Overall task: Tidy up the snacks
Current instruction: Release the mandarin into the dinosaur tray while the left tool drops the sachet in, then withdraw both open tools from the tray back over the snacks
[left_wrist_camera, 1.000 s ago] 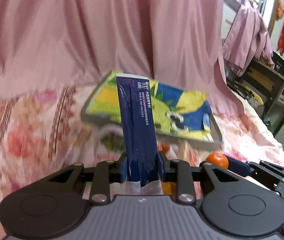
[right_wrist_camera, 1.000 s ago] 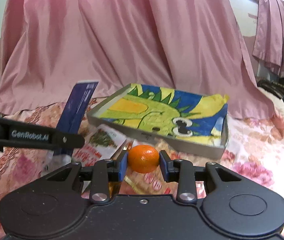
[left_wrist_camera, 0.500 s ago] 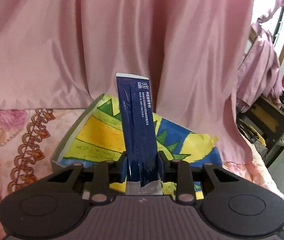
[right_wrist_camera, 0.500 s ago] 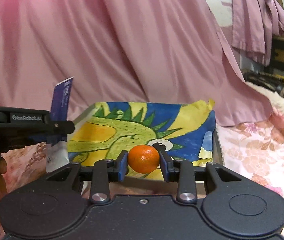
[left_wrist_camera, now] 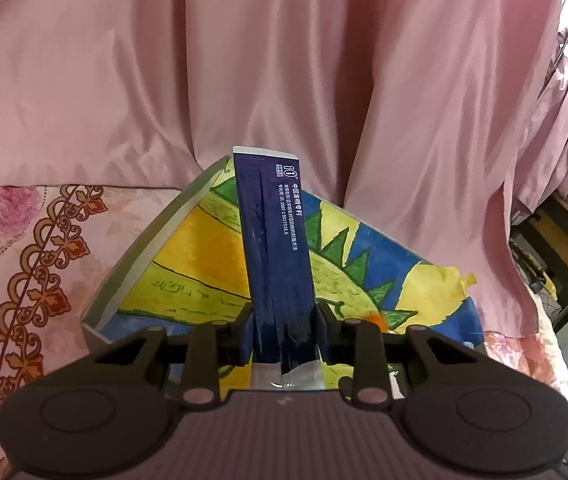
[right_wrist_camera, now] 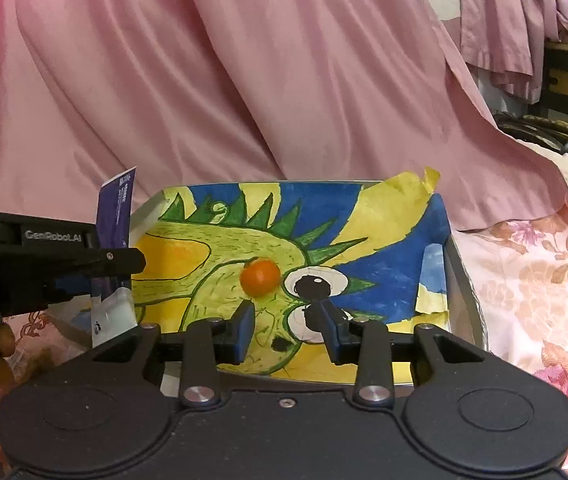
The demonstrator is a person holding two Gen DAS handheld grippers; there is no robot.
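Standing upright, long axis running from jaws toward the pink curtain [left_wrist_camera: 284, 60], the dark blue snack packet [left_wrist_camera: 276, 248] is clamped between the left gripper [left_wrist_camera: 284, 336] pads over the tray [left_wrist_camera: 132, 272]; it is slim, with white print and a clear lower end. Right gripper [right_wrist_camera: 285, 330] jaws are opening, nothing between them (the small orange fruit [right_wrist_camera: 260, 277] lies loose on the tray's painted lining, just ahead of the fingertips). Floral cloth [right_wrist_camera: 531, 280] lies underneath.

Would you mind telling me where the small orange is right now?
In the right wrist view the orange lies in the tray, on the painted lining left of the cartoon eyes, just beyond the opening right gripper, with nothing between its jaws.
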